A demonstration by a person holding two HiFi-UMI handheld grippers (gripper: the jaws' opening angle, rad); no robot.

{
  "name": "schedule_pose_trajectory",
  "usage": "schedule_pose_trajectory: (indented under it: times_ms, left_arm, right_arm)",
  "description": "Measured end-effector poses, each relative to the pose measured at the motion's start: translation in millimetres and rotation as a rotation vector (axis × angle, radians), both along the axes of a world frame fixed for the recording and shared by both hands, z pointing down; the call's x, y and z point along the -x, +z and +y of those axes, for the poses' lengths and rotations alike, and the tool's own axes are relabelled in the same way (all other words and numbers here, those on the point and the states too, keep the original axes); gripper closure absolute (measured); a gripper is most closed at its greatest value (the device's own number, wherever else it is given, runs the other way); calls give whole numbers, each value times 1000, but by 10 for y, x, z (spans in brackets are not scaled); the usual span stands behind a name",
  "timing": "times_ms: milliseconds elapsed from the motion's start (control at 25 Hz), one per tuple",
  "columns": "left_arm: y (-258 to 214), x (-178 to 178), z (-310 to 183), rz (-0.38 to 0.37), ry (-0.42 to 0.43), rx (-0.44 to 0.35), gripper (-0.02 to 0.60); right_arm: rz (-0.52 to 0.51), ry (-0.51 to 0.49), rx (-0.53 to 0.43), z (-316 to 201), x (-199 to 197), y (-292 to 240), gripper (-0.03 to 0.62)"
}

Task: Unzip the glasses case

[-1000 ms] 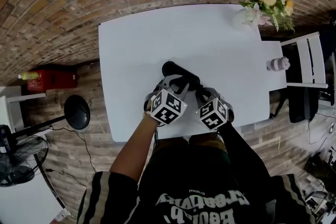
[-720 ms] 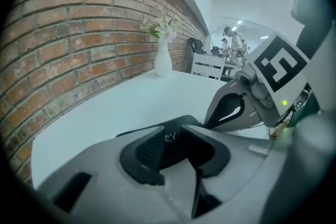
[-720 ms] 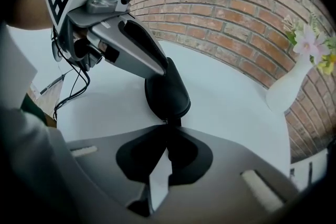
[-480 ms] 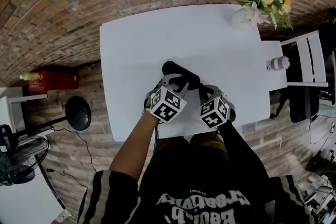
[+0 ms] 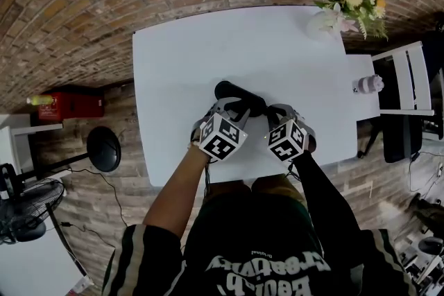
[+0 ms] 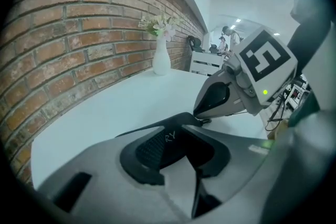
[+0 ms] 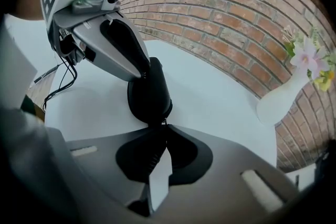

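A black glasses case (image 5: 239, 97) lies on the white table (image 5: 180, 59), just in front of me. My left gripper (image 5: 232, 109) is clamped across the case's middle, jaws partly apart with the case (image 6: 178, 119) between them. In the right gripper view, the left gripper's fingers (image 7: 126, 55) press on the case (image 7: 149, 94). My right gripper (image 5: 269, 113) sits at the case's right end. Its jaws are shut on the small zipper pull (image 7: 164, 123) at the near end of the case. The left gripper view shows the right gripper (image 6: 203, 119) tip touching the case end.
A white vase of flowers (image 5: 326, 21) stands at the table's far right corner. A white side shelf with a small jar (image 5: 368, 84) and a white chair (image 5: 409, 80) are to the right. A brick wall runs behind the table. The table's near edge (image 5: 180, 180) lies close under the grippers.
My right gripper has moved a little to the right and slightly away from me along the case's end. The left gripper and the case have stayed in place.
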State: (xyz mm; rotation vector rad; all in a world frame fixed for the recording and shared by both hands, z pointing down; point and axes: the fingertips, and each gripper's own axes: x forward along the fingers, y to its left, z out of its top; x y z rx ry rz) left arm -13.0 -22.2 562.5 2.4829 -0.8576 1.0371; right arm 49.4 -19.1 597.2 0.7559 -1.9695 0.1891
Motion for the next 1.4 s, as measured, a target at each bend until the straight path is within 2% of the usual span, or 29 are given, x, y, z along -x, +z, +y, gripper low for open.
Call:
schedule_pose_trajectory:
  times_ms: [160,360,520,600,800,960,1040,1080,1200,1280,1400]
  left_arm:
    - [-2,-5,-6,0,1,3,480]
    - [3,-6,-17,7,-7,9,480]
    - [4,-10,-35,16,-14,24,480]
    - [-1,-3,-43,21,-21,25,482]
    - [-15,-26,-26,28,-26,-16,482]
    - [-77,3,-11,18,-36,-50,480]
    - [-170,39,12,29,-49,-72,480]
    - [-223,69,23,44,-65,-83,480]
    - [-314,230,76,80,-134,-95,486]
    - [-254,342,145,81,-166,-78,491]
    - [-91,436,240,71,-185,-35,491]
  right_arm:
    - [16,-64,-11,-111,23,-9,579]
    - [-16,-105,-1,-205,75,-4,579]
    - [64,-250,-60,-260,126,-13,577]
    - [78,-288,-60,-269,143,-8,577]
    - [49,-240,-48,-243,46,-43,558]
    - [-101,-154,60,-47,17,-71,392]
    - [-185,-116,110,65,51,-105,285]
    - [-214,-110,120,112,79,-136,257]
    - [-218,-170,90,185,227,-241,226]
    - [-195,-215,74,169,343,-275,221]
    - [-195,-227,71,72,525,-306,215]
